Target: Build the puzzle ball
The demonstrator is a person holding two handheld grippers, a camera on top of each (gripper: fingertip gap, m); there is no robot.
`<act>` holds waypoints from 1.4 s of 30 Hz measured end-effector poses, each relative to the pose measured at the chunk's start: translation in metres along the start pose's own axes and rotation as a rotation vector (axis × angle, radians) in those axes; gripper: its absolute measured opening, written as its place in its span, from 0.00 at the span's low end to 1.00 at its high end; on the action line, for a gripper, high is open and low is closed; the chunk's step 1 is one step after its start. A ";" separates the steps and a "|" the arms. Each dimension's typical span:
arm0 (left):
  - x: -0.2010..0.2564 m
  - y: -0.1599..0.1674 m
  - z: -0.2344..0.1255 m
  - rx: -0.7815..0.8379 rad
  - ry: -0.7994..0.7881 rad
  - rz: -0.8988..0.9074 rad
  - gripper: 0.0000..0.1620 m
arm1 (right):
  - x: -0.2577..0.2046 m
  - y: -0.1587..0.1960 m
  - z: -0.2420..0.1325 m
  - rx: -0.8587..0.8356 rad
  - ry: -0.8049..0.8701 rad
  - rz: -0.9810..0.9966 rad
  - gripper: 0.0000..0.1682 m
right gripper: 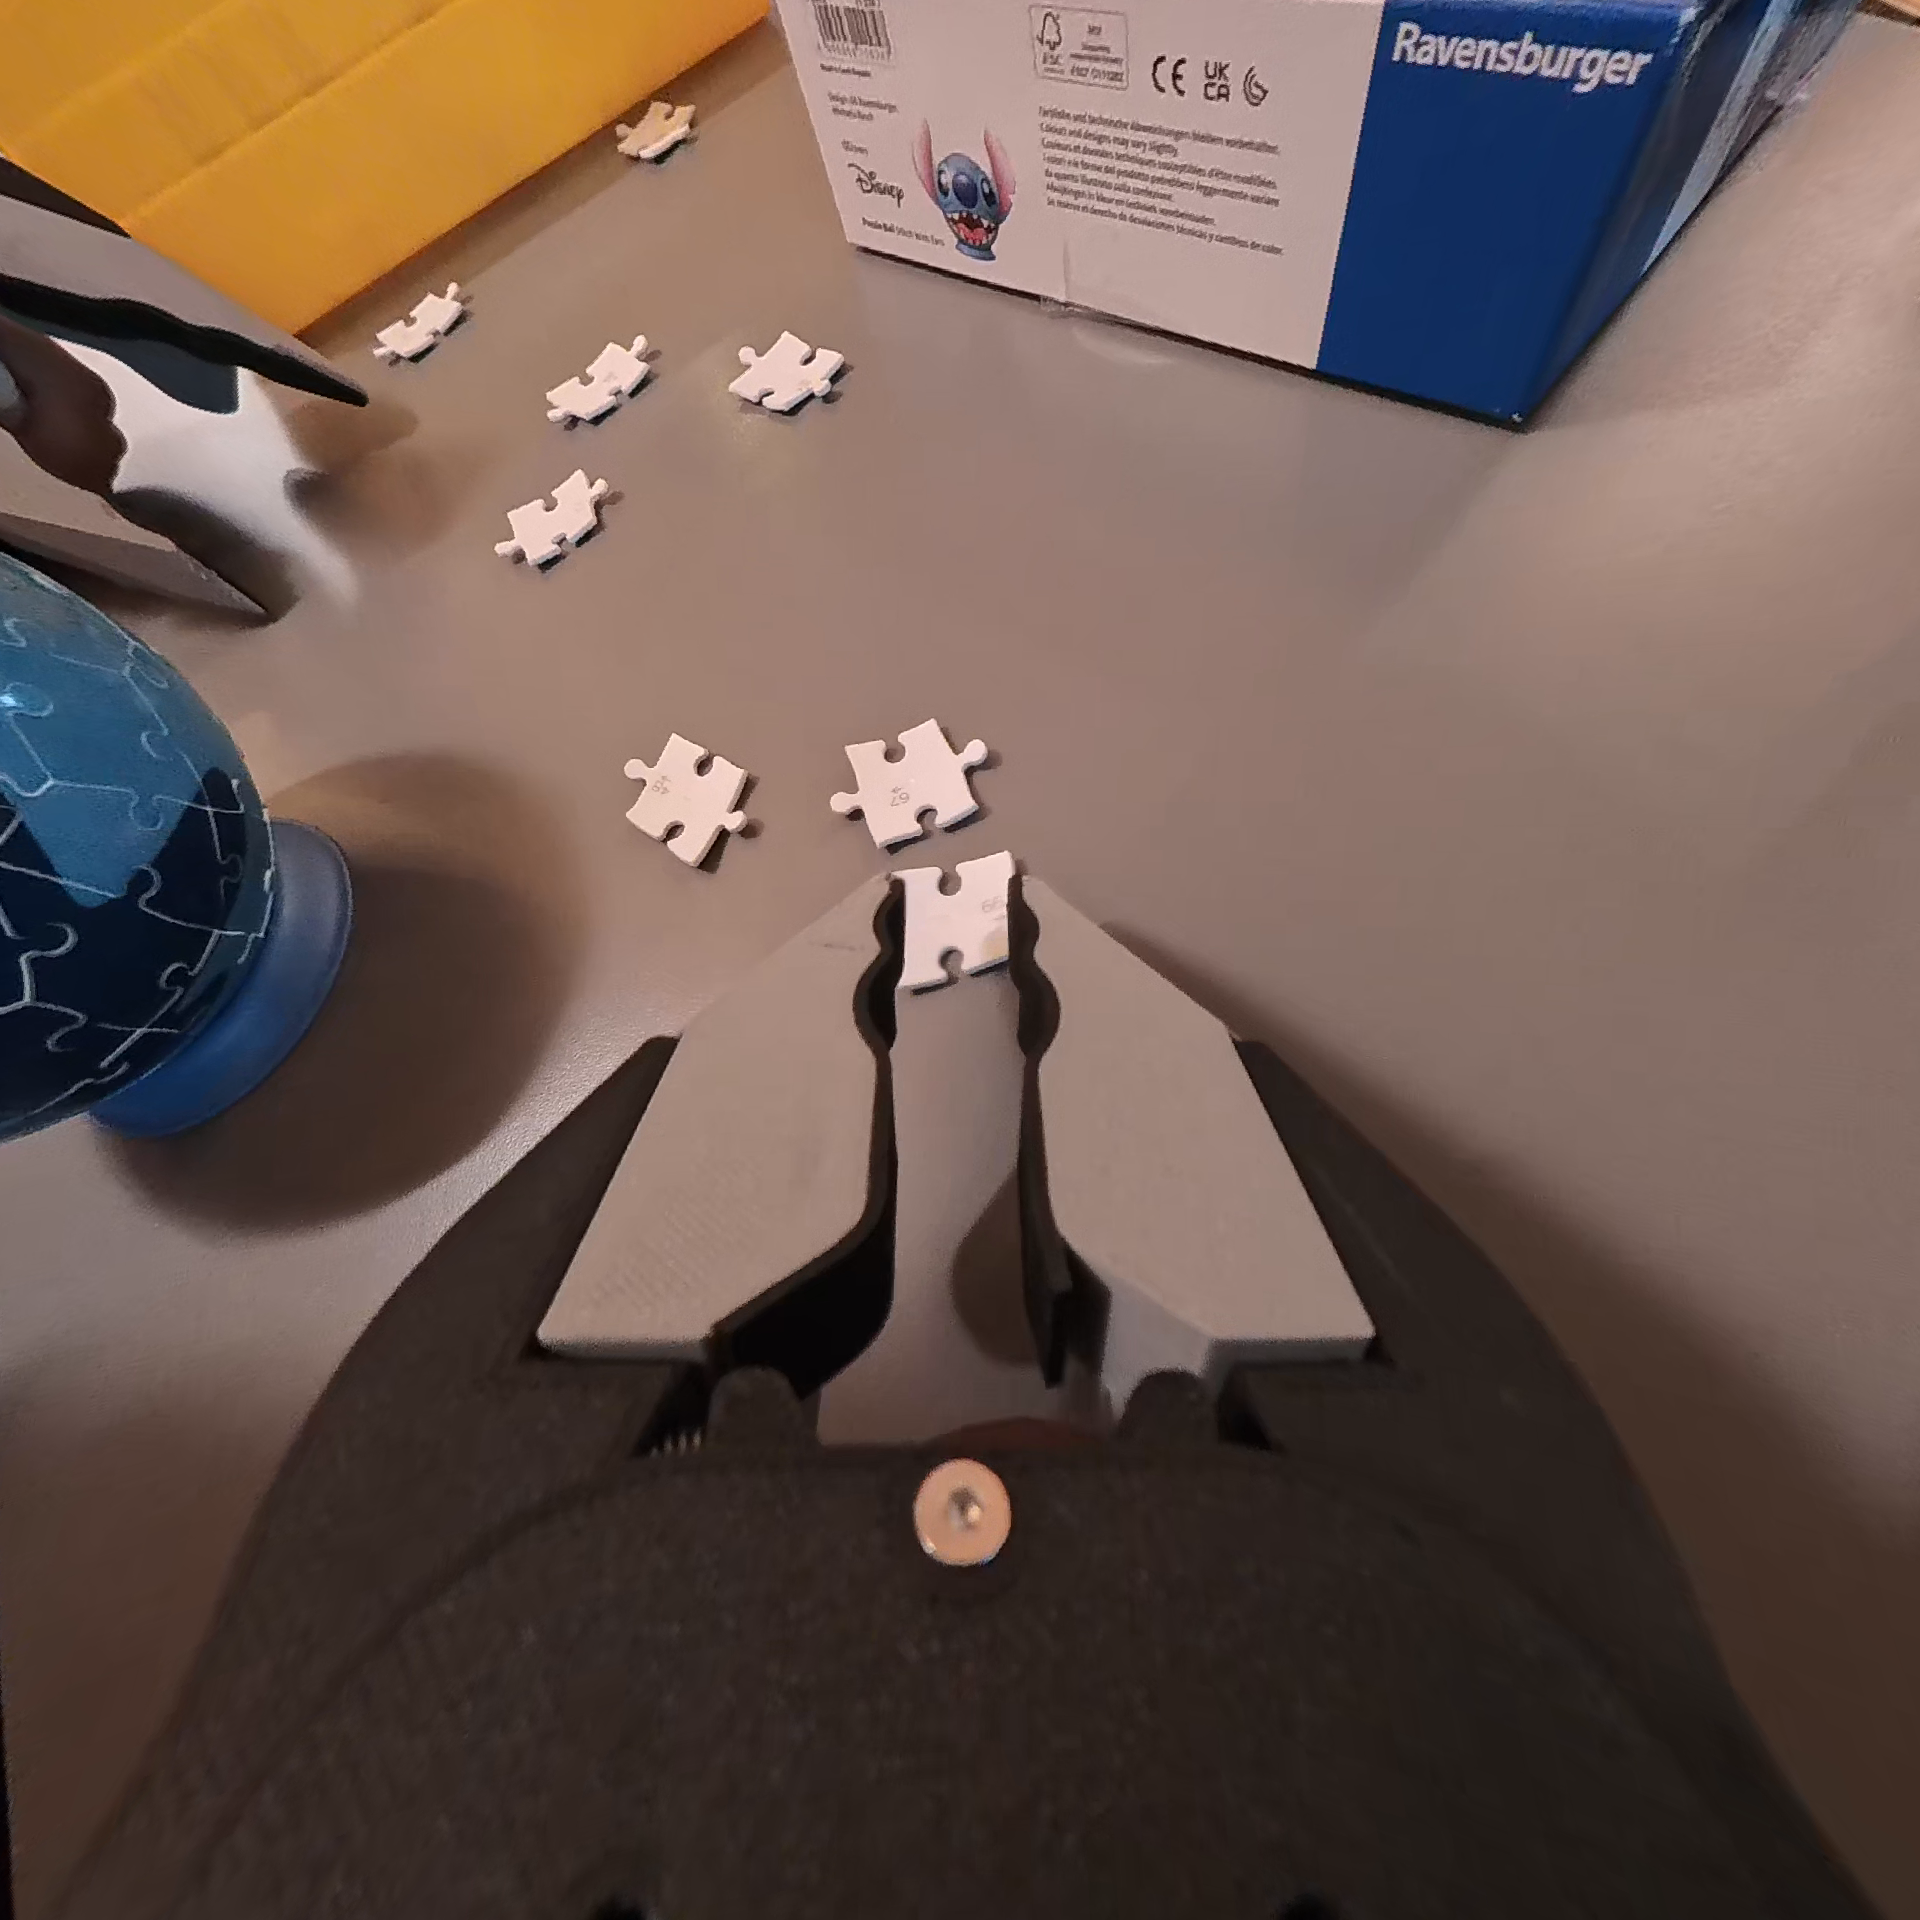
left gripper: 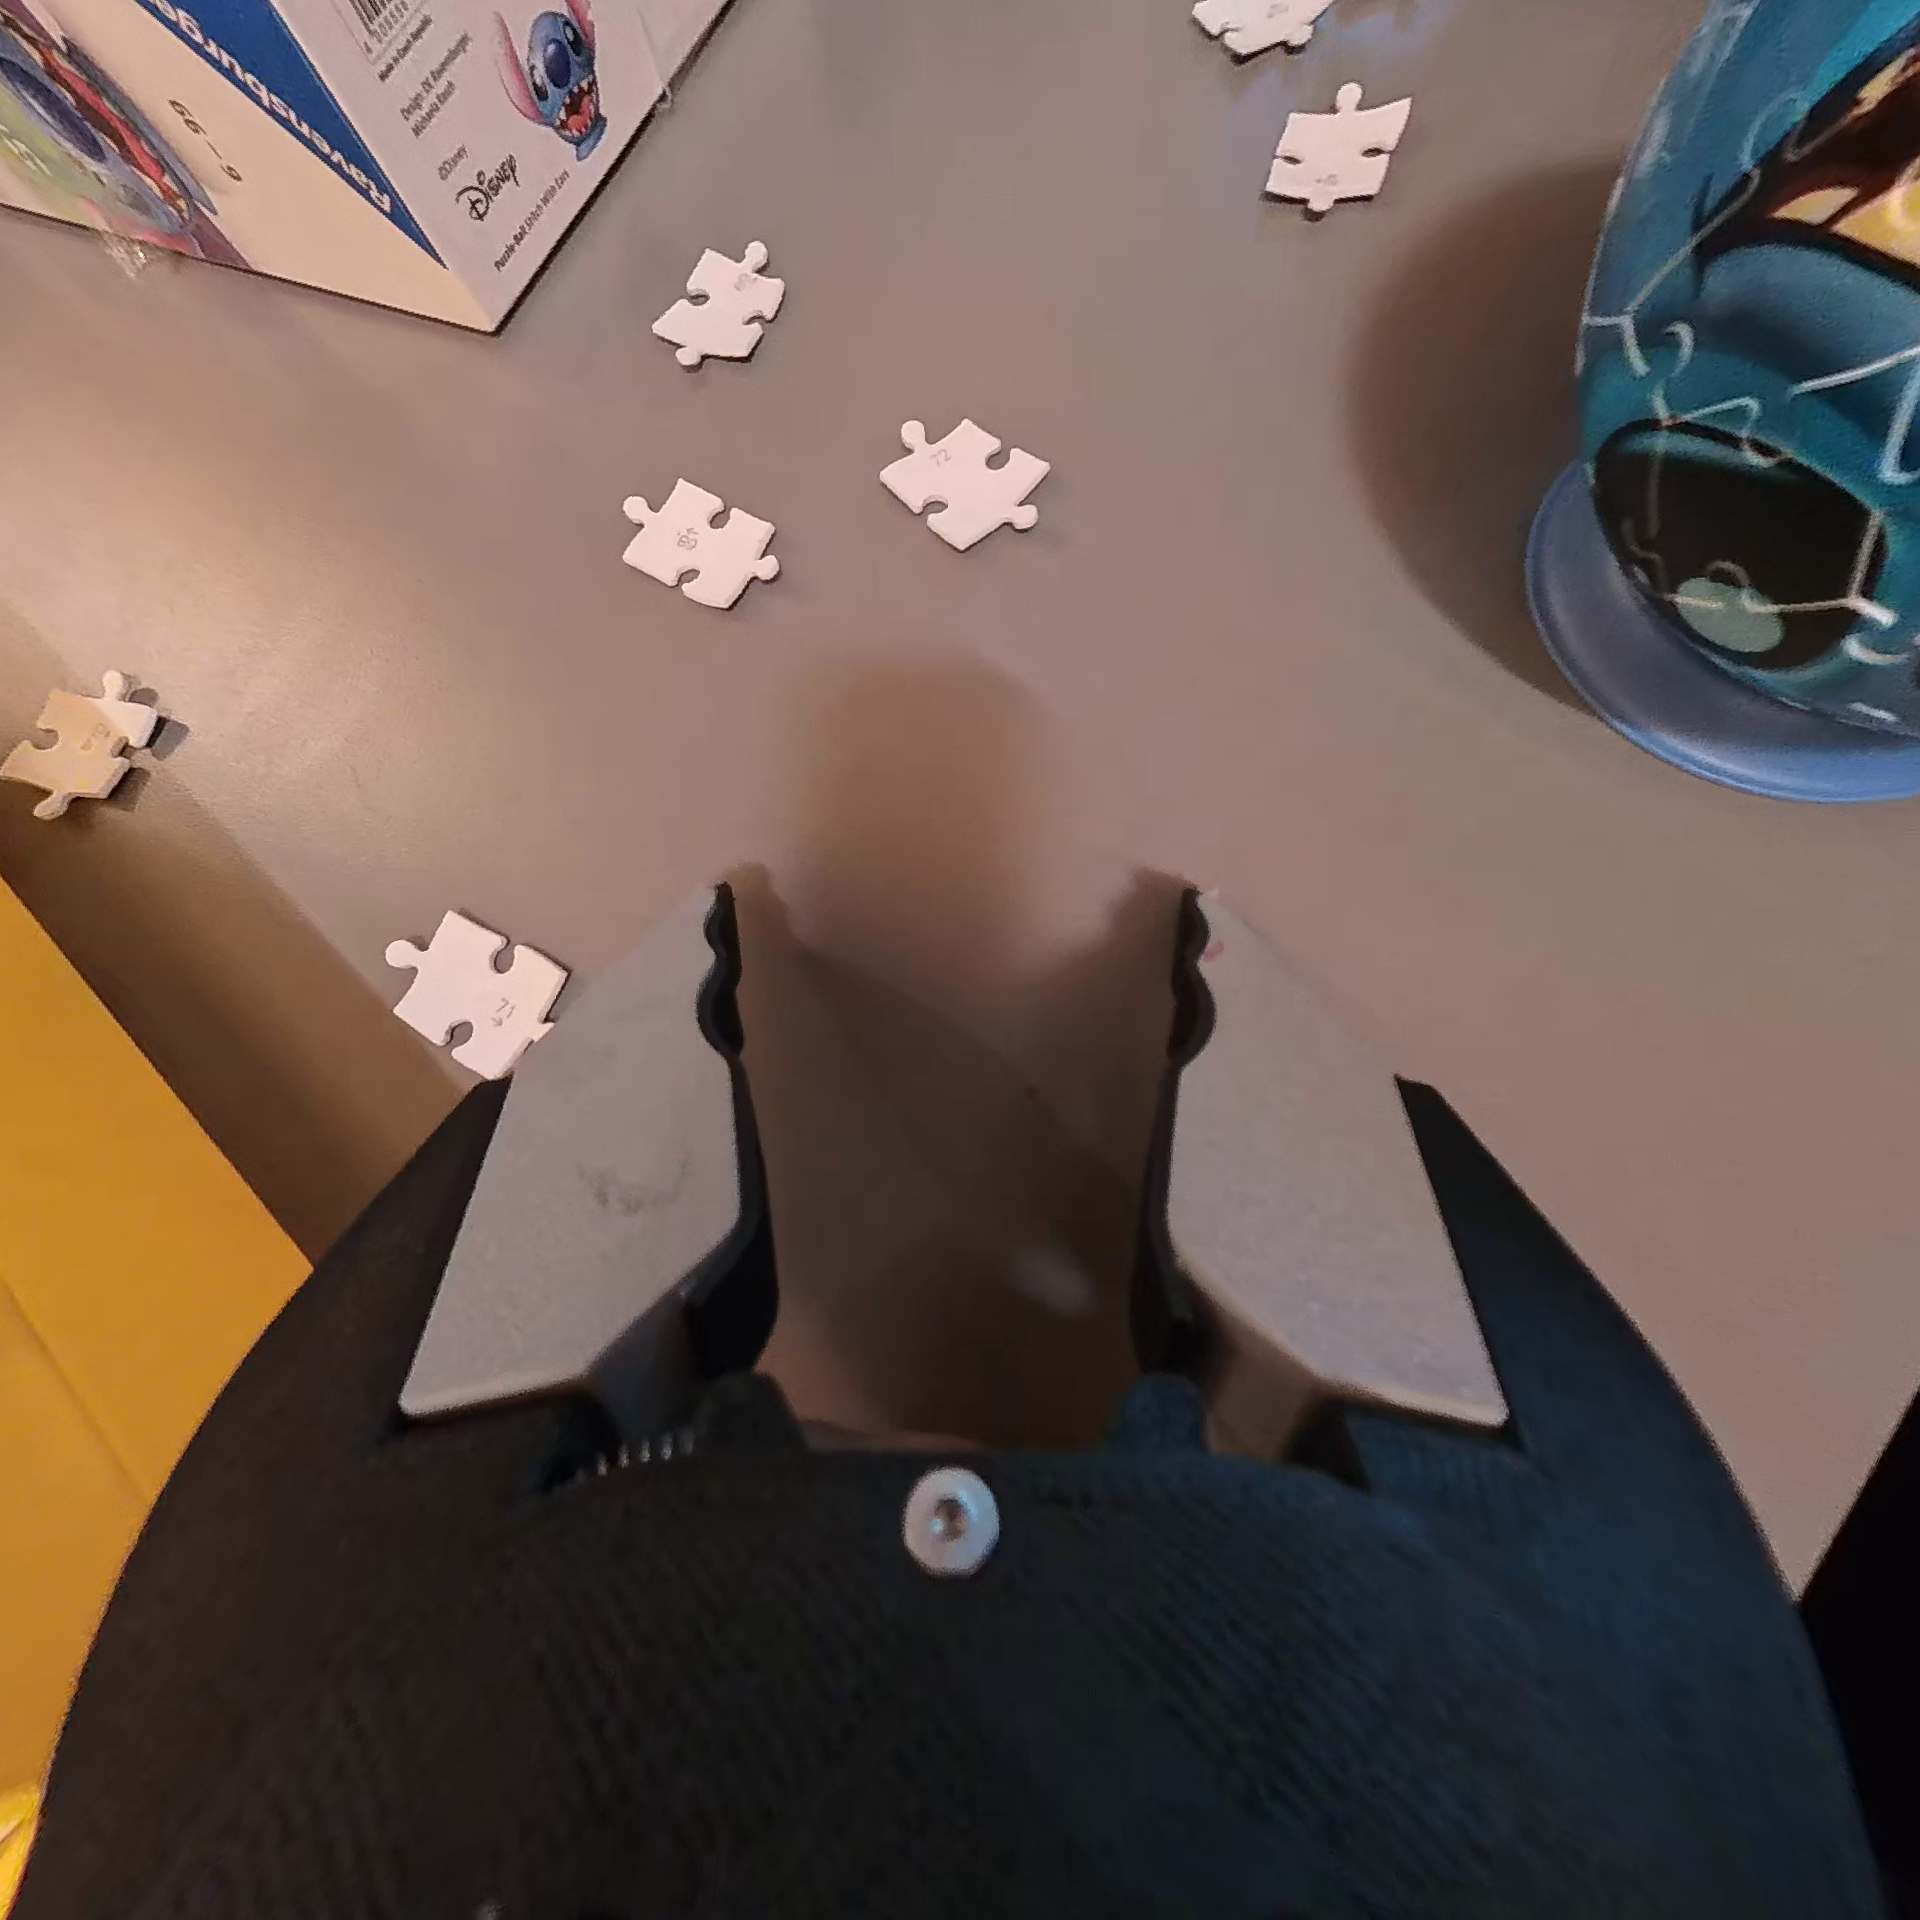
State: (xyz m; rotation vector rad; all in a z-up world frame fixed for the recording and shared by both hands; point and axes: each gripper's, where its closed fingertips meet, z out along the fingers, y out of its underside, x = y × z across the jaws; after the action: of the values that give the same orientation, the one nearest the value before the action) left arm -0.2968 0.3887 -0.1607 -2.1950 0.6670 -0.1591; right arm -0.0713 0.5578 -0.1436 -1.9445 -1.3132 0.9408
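The blue puzzle ball (left gripper: 1766, 416) stands partly built on a blue ring stand (left gripper: 1621, 665) at the right; it also shows in the right wrist view (right gripper: 94, 862) at the left. Several white, face-down puzzle pieces lie on the grey table, such as one (left gripper: 966, 483) ahead of my left gripper (left gripper: 961, 904), which is open and empty just above the table. My right gripper (right gripper: 954, 894) is shut on a white puzzle piece (right gripper: 956, 920) at its fingertips, low over the table. Two more pieces (right gripper: 909, 784) (right gripper: 686, 795) lie just beyond it.
The puzzle box (right gripper: 1351, 177) lies at the back of the table (right gripper: 1351, 727); it also shows in the left wrist view (left gripper: 312, 135). A yellow surface (right gripper: 312, 135) borders the table's far left edge. The left gripper (right gripper: 156, 416) shows at the left, above the ball. Left tips to right tips: about 30 centimeters.
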 end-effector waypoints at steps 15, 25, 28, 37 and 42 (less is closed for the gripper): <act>0.004 -0.001 0.001 -0.002 0.027 0.004 0.50 | -0.042 -0.002 0.011 -0.006 -0.164 -0.111 0.11; 0.024 -0.019 0.021 -0.007 0.113 0.027 0.49 | -0.060 0.006 0.050 -0.156 -0.100 -0.311 0.21; 0.022 -0.025 0.024 0.007 0.121 0.013 0.48 | -0.061 0.006 0.051 -0.158 -0.087 -0.341 0.14; 0.011 -0.103 0.025 0.126 0.216 -0.020 0.40 | -0.074 -0.008 0.042 -0.086 -0.096 -0.438 0.00; 0.028 -0.149 0.052 0.050 0.312 0.058 0.37 | -0.069 -0.014 0.035 -0.057 -0.066 -0.432 0.00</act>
State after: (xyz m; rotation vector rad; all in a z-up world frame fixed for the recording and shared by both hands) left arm -0.1946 0.4876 -0.0872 -2.1201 0.8873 -0.4900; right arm -0.1251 0.5002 -0.1373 -1.5833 -1.7241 0.7610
